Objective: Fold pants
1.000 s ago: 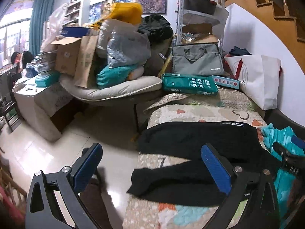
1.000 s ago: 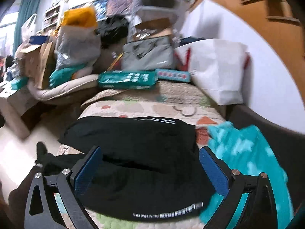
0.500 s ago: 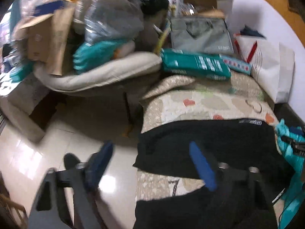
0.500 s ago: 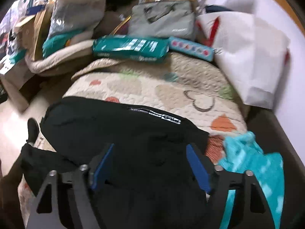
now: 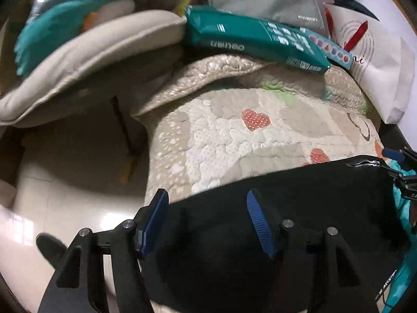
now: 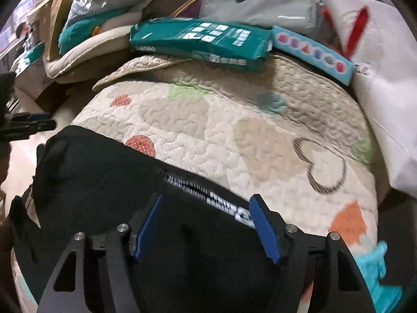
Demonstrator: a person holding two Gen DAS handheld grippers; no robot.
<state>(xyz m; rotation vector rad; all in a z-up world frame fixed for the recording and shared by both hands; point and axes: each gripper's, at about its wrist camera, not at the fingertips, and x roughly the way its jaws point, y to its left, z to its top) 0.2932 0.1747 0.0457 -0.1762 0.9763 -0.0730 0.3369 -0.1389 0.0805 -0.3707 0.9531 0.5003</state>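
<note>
Black pants [image 5: 299, 200] lie spread on a quilted bed cover with hearts [image 5: 234, 135]. My left gripper [image 5: 207, 198] is open, its blue pads over the pants' far edge near the bed's left side. My right gripper [image 6: 204, 200] is open over the far edge of the pants [image 6: 104, 172], by the white printed waistband lettering [image 6: 229, 208]. Neither holds cloth. The right gripper's tip shows at the right edge of the left wrist view [image 5: 401, 156], and the left gripper's tip shows at the left edge of the right wrist view [image 6: 26, 125].
A teal package [image 6: 200, 41], a light blue box [image 6: 315, 57], a grey bag [image 6: 260, 2] and a white tote [image 6: 385, 60] crowd the bed's far end. A teal cloth [image 6: 375, 268] lies right of the pants. A piled cushioned chair [image 5: 86, 52] stands left, over tiled floor [image 5: 39, 208].
Both grippers have moved forward and down toward the far edge of the pants, and their jaws have narrowed somewhat. The pants have not moved.
</note>
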